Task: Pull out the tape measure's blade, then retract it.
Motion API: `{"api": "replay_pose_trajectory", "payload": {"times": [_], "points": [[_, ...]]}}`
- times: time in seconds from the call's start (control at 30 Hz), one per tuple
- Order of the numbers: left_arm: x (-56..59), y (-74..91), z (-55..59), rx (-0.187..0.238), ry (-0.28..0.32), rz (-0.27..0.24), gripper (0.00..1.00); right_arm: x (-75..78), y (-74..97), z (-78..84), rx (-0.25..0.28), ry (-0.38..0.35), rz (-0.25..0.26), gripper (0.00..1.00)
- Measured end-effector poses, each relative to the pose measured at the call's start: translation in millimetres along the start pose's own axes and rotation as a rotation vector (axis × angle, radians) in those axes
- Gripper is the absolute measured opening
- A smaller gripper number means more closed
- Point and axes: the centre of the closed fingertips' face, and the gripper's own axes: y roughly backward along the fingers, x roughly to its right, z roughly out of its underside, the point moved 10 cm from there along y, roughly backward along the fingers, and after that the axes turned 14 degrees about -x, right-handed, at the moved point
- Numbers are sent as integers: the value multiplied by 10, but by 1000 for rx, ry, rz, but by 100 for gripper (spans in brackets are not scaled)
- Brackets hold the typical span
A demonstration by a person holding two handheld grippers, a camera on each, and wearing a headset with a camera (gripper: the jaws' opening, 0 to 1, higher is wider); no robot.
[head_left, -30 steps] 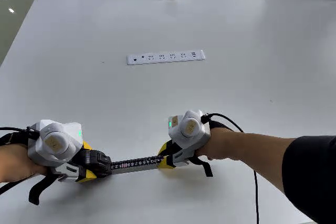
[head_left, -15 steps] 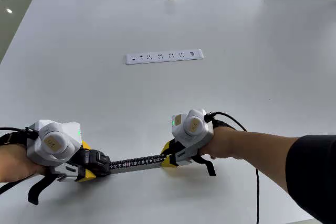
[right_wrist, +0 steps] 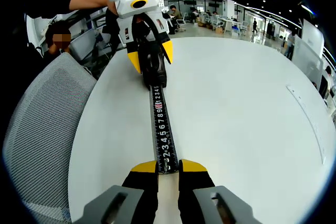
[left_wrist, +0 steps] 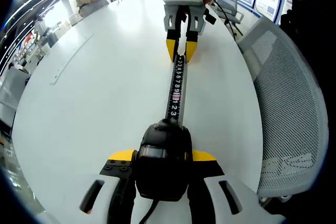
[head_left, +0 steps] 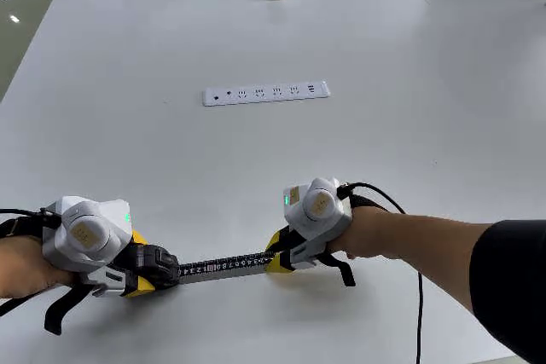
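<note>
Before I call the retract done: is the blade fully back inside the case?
No, a numbered stretch of blade runs from the case in the left claw to the right claw shut on its tip.

The head view looks forward and down across the surface (head_left: 256,31) from its near side, taking in the left tool (head_left: 147,263), the right tool (head_left: 275,255) and the blade (head_left: 223,267) between them. The left gripper view sits low, close behind the tape measure (left_wrist: 164,166), facing along the blade toward the right tool. The right gripper view faces the opposite way. All 3 views share the blade.
</note>
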Motion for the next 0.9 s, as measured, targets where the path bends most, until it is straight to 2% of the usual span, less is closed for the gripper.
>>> {"api": "replay_pose_trajectory", "payload": {"times": [0.9], "points": [[2,-18,18,4,-1,4,32,5,62,155,-5,-21,5,10]]}}
